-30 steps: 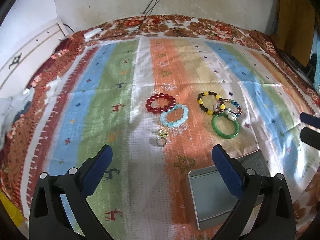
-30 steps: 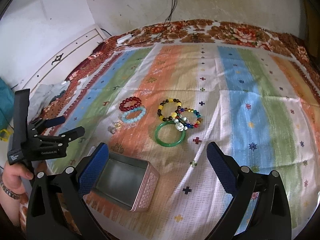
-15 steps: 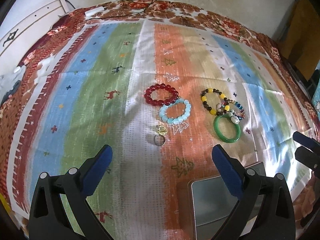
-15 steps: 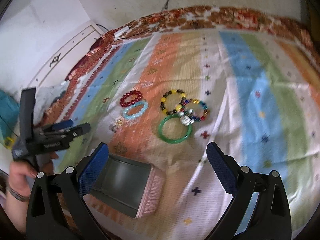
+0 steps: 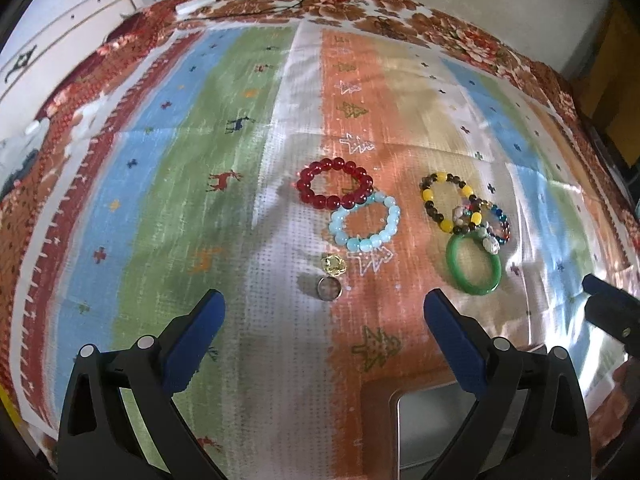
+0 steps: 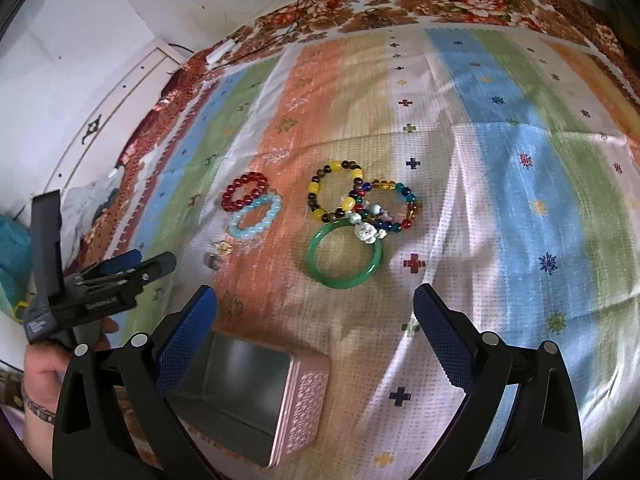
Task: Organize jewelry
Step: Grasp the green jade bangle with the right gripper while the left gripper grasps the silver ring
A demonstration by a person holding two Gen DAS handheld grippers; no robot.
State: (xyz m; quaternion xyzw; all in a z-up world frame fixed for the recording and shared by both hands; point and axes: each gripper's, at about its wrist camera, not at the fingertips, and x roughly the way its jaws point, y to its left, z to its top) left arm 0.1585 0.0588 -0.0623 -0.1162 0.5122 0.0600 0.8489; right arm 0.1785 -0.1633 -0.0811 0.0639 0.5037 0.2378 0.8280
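In the left wrist view, the left gripper [image 5: 324,316] has its two blue fingers wide apart with nothing between them. It hangs over a striped cloth [image 5: 168,184]. Just past the fingers lie a small silver ring [image 5: 329,289] and a gold ring [image 5: 334,265], side by side. Farther off, a red bead bracelet [image 5: 335,182] touches a light blue bead bracelet [image 5: 364,224]. To the right, a green bangle [image 5: 474,263] lies in a pile with a yellow and brown bead bracelet [image 5: 446,200] and a bracelet of many colors [image 5: 496,222]. A metal box [image 5: 436,428] is cut off at the bottom and partly hidden by a finger.

In the right wrist view, the right gripper [image 6: 314,320] is also wide apart and holds nothing. The pink box stands open near its left finger. The green bangle lies just ahead. The rings look small and blurry. The other gripper has white writing on it, too small to read.
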